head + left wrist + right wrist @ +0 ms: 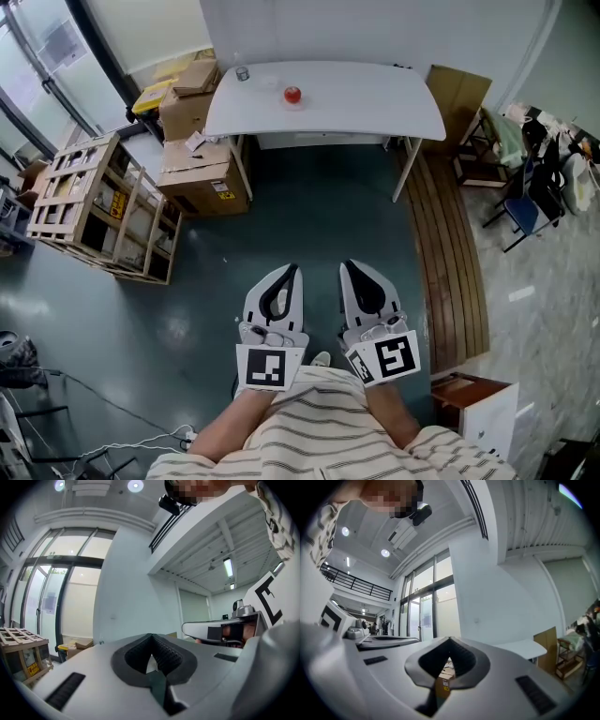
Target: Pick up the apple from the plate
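In the head view a small red apple [292, 94] rests far ahead on a white table [375, 108]. The plate under it blends into the tabletop and is hard to make out. Both grippers hang low over the dark floor, close to the person's body and far short of the table. The left gripper [293, 269] and right gripper [348, 266] are side by side, both shut with nothing in them. In the left gripper view the jaws [151, 637] meet at a point. The right gripper view shows the same [450, 641], with the table's edge [525, 646] beyond.
A small jar [243, 73] stands on the table's left part. Cardboard boxes [197, 178] and a wooden crate [103, 206] sit left of the table. Wooden planks [450, 253] lie on the floor at right, beside chairs piled with things [539, 178]. A white cabinet [487, 412] stands near right.
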A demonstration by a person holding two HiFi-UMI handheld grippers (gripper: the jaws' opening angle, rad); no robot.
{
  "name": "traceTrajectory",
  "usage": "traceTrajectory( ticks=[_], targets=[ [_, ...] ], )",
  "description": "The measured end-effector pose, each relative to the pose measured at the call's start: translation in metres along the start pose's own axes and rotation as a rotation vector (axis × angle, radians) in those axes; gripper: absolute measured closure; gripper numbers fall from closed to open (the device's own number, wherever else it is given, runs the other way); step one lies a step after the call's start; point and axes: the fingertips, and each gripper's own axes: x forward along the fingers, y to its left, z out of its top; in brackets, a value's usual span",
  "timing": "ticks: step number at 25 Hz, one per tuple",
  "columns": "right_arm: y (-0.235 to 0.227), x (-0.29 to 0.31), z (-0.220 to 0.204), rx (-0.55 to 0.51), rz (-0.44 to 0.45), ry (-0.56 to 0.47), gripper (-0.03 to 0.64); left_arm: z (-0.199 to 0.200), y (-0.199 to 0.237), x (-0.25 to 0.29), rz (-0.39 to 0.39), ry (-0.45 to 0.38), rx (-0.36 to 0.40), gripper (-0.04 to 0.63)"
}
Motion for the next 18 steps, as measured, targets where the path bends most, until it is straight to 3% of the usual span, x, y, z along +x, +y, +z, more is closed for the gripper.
traceTrajectory(
  ticks=[10,18],
  targets=[
    [-0.031,0.137,0.005,-0.039,0.020,0.003,0.606,0.003,0.097,0.105,0.032,-0.042,-0.037,0.592],
    [-0.044,0.255,0.000,-0.069,0.014,0.023,0.606,0.002,0.180,0.195,-0.007,-0.053,-0.038,0.592]
  ],
)
